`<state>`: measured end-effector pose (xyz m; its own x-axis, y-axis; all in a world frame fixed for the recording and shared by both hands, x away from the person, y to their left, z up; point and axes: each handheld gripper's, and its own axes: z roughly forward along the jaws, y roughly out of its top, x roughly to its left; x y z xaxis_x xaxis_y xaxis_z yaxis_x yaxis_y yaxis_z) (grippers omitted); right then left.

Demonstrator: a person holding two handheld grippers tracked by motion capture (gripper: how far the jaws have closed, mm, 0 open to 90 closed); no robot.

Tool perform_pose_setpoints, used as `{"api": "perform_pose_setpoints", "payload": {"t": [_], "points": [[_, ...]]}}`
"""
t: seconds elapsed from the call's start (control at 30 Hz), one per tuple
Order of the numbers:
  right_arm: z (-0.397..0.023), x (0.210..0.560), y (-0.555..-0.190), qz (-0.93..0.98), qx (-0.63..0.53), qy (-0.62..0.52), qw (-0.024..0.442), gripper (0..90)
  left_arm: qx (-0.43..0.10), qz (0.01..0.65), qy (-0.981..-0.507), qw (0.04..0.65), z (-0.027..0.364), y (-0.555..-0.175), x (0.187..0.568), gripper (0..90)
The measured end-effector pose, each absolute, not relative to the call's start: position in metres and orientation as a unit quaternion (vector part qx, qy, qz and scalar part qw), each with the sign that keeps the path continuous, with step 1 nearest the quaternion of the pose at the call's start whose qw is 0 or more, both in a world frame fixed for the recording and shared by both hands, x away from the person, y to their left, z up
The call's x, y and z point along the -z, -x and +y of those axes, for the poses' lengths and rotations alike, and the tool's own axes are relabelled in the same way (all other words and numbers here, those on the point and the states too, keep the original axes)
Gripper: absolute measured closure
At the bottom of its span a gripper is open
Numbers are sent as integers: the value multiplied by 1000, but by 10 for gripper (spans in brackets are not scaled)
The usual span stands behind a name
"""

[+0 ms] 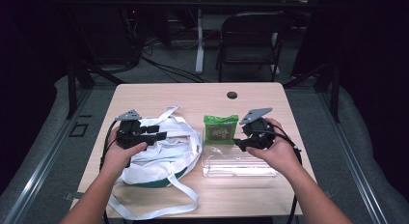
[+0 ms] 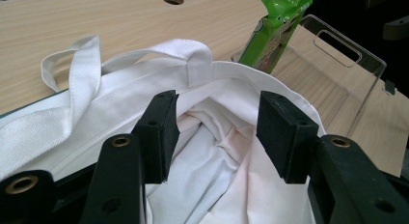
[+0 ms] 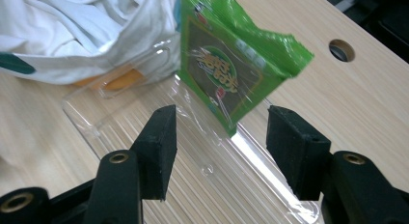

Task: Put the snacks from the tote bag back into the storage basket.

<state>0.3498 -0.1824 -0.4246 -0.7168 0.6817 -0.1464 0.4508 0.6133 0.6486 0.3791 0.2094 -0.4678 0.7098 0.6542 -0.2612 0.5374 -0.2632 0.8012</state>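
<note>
While the person's two forearms come in from the near edge of the light wooden table (image 1: pixel 144 96), each hand holds a black two-jaw gripper over it. The left gripper (image 2: pixel 217 132) hovers over the white cloth tote bag (image 1: pixel 166 154), which lies crumpled on the left half of the table with its long straps spread to the near edge. Its jaws stand apart, about half open, with the folded white cloth of the bag's mouth under and between them; the pads do not press on the cloth. The right gripper (image 3: pixel 219 149) has its jaws wide apart and holds nothing. It points at the green plastic snack packet (image 3: pixel 226 69), whose lower corner comes just in front of the gap between the jaws. This packet stands tilted at the far end of the clear plastic tray (image 1: pixel 219 168), which lies just beside the bag, on its right. Farther back, a round cable hole (image 1: pixel 232 95) sits in the table, and a dark folding chair (image 1: pixel 251 38) stands behind it.
</note>
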Motion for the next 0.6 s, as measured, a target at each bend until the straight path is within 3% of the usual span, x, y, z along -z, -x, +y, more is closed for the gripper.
{"api": "perform_pose_setpoints", "payload": {"t": [0.27, 0.6], "points": [[-193, 448, -338, 864, -298, -342, 219, 455, -63, 385, -789, 475, 213, -375, 477, 489], [-206, 478, -322, 841, -322, -372, 225, 453, -109, 387, -798, 449, 216, -367, 486, 462]]}}
